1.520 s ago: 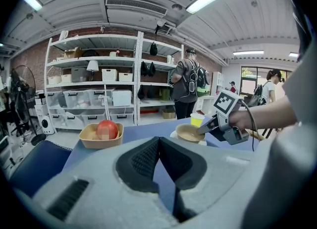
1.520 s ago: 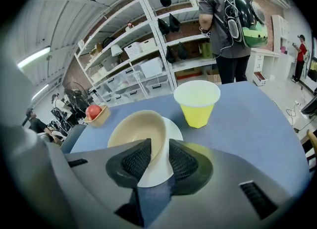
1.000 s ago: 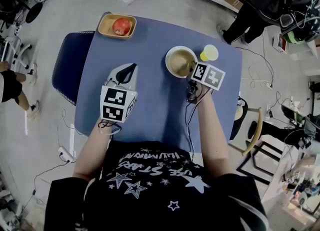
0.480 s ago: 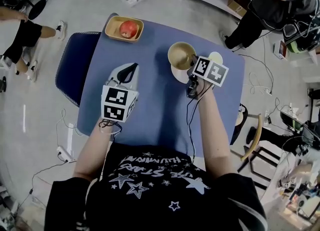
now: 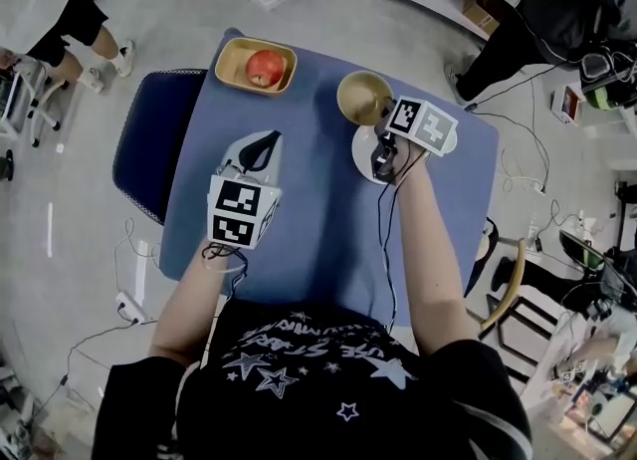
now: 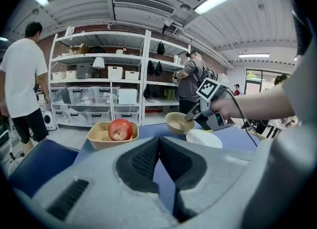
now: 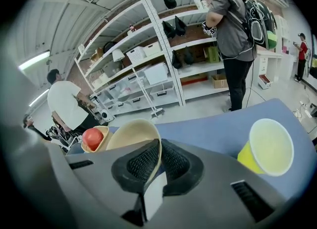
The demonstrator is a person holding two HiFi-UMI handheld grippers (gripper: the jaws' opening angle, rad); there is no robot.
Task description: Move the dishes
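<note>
My right gripper (image 5: 381,121) is shut on the near rim of a tan bowl (image 5: 362,96) and holds it tilted above the far side of the blue table (image 5: 318,219). The right gripper view shows that rim pinched between the pads, with the bowl (image 7: 130,135) rising beyond them. Just below the bowl a white plate (image 5: 370,162) lies bare on the table. A tan tray (image 5: 235,63) with a red apple (image 5: 264,67) sits at the far left corner. My left gripper (image 5: 263,141) hovers over the table's left half, shut with nothing in it.
A yellow cup (image 7: 265,148) stands to the right of the bowl. A blue chair (image 5: 149,139) is against the table's left edge and a wooden chair (image 5: 506,284) is at the right. People stand by the shelves (image 6: 109,94) beyond the table.
The right gripper has lifted the tan bowl off the white plate and carried it farther away, leaving the plate uncovered. The left gripper has barely moved.
</note>
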